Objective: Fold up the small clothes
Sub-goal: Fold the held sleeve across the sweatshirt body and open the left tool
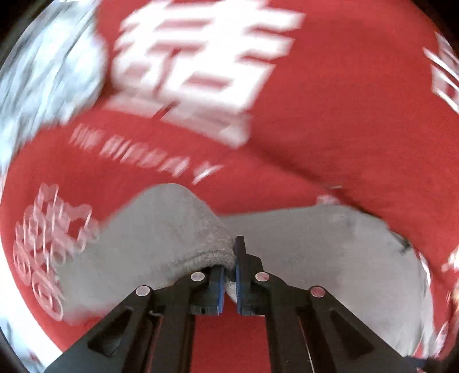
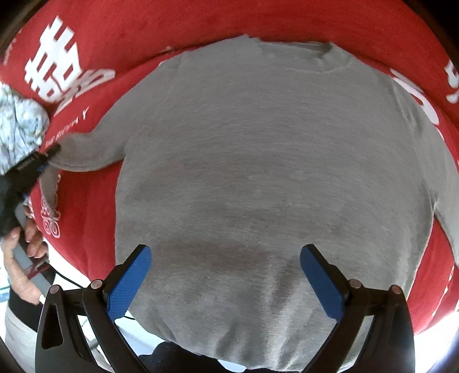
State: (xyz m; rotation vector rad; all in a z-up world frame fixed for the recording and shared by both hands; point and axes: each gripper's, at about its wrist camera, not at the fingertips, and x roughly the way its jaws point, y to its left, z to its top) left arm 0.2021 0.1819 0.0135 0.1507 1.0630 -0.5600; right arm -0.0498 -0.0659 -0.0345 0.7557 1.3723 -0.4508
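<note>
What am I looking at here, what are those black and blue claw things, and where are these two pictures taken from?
They are hand-held grippers, one in each of a person's hands, each with a camera looking along its two fingers. One picture is from the left gripper: it is shut on the cuff of a grey sweater's sleeve. The other is from the right gripper, open above the grey sweater, which lies spread on a red cloth with white lettering. A pale patterned fabric sits at the left edge.

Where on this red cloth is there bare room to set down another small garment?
Bare red cloth runs beyond the grey sweater's collar, and a strip lies left of its body below the sleeve. It is crowded farther left by the blue-and-white patterned fabric and left gripper.
</note>
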